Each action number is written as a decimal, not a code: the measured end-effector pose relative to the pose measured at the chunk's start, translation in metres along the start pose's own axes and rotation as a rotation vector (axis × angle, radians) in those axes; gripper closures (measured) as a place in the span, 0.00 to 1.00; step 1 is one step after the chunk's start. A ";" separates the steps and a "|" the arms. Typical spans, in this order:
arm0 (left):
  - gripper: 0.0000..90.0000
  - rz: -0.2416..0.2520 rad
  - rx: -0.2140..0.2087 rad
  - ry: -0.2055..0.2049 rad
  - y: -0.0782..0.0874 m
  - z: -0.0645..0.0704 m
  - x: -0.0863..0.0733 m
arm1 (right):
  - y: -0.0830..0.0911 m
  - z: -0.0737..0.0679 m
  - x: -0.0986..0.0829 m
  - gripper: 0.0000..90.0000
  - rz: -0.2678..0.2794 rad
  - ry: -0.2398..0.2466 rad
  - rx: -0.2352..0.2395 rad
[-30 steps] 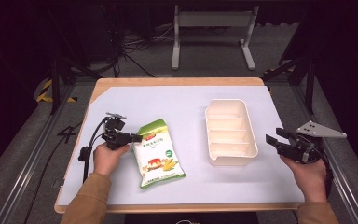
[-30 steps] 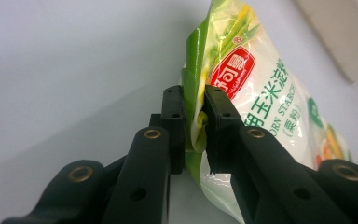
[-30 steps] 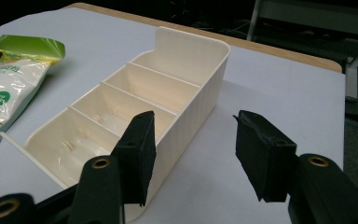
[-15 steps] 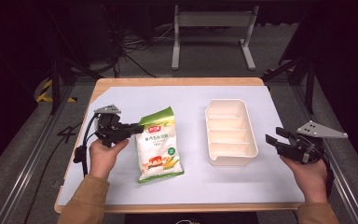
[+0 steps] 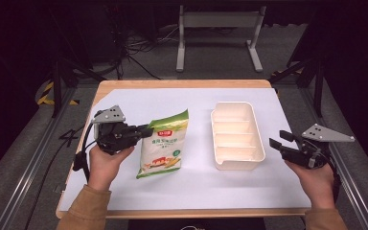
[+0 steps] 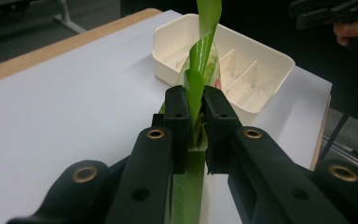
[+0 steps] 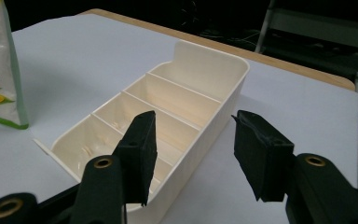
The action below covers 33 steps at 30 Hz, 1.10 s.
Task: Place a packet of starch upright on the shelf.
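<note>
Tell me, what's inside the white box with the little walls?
The white box looks empty: bare compartments split by dividers. The near corner of its floor hides behind the right gripper jaw.

Dark room, grey floor [image 5: 26,158], perhaps a metal stand [image 5: 219,33] behind.

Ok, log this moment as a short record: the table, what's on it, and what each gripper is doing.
surface: white table with a wooden edge
bag: green and white snack bag with corn printed on it, left of the tray, its top edge lifted
tray: cream plastic tray, four compartments, all empty
left gripper: shut on the bag's green top edge
right gripper: open, holding nothing, aimed at the near end of the tray from its right side
contact: bag and tray apart
</note>
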<state>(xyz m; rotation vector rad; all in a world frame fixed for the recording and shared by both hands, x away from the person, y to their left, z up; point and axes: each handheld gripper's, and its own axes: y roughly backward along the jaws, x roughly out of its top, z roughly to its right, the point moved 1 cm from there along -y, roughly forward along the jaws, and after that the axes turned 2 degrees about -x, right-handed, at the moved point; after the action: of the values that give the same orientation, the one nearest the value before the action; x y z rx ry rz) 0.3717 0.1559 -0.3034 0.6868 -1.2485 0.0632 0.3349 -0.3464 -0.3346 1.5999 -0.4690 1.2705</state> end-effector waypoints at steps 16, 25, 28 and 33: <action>0.92 0.097 -0.067 -0.084 0.014 0.022 0.014 | -0.019 -0.054 0.036 0.52 0.077 0.057 0.298; 0.92 0.120 -0.100 -0.120 0.012 0.032 0.017 | -0.046 -0.099 0.069 0.44 0.081 0.142 0.473; 0.92 0.122 -0.104 -0.130 0.011 0.035 0.018 | -0.059 -0.112 0.076 0.40 0.081 0.161 0.518; 0.92 0.118 -0.112 -0.137 0.008 0.037 0.019 | -0.074 -0.126 0.081 0.35 0.087 0.166 0.565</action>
<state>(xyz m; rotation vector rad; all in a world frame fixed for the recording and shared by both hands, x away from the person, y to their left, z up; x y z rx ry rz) 0.3443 0.1372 -0.2777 0.5271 -1.4133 0.0437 0.3598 -0.1843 -0.3023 1.9235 -0.0718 1.6881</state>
